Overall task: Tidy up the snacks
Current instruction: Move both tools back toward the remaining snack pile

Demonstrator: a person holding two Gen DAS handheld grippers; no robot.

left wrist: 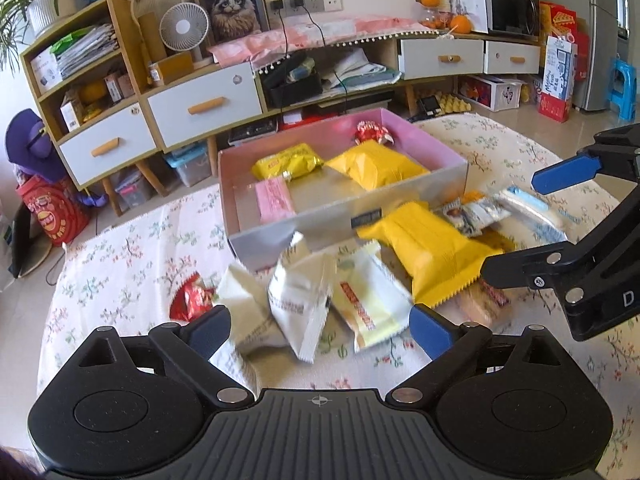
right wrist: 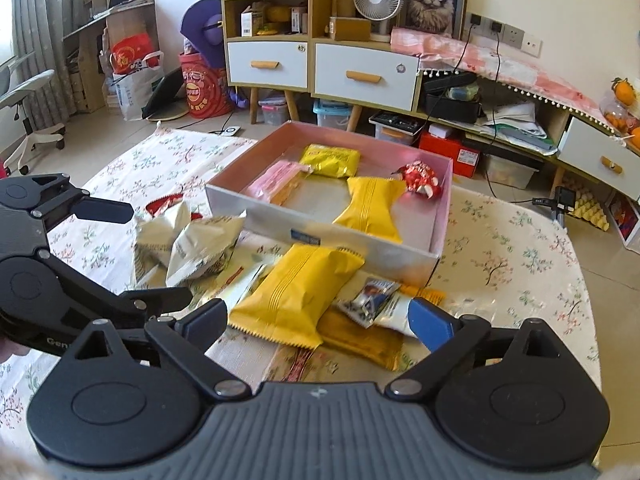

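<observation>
A shallow box (left wrist: 340, 218) with a pink inside stands on the floral tablecloth (left wrist: 120, 256). In it lie a small yellow packet (left wrist: 288, 160), a bigger yellow packet (left wrist: 376, 166), a pink packet (left wrist: 276, 200) and a red sweet (left wrist: 372, 132). In front of the box loose snacks lie scattered: white packets (left wrist: 300, 308), a red packet (left wrist: 190, 296) and a large yellow packet (right wrist: 296, 296). My left gripper (left wrist: 320, 328) is open, low over the white packets. My right gripper (right wrist: 320, 320) is open around the near end of the large yellow packet, without pressing on it.
Small printed packets (right wrist: 368, 296) and a golden packet (right wrist: 360, 336) lie by the right gripper. The box (right wrist: 360, 246) blocks the way beyond the snacks. A long cabinet with white drawers (left wrist: 204, 106) stands behind the table. The table edge (right wrist: 588, 280) drops off at the right.
</observation>
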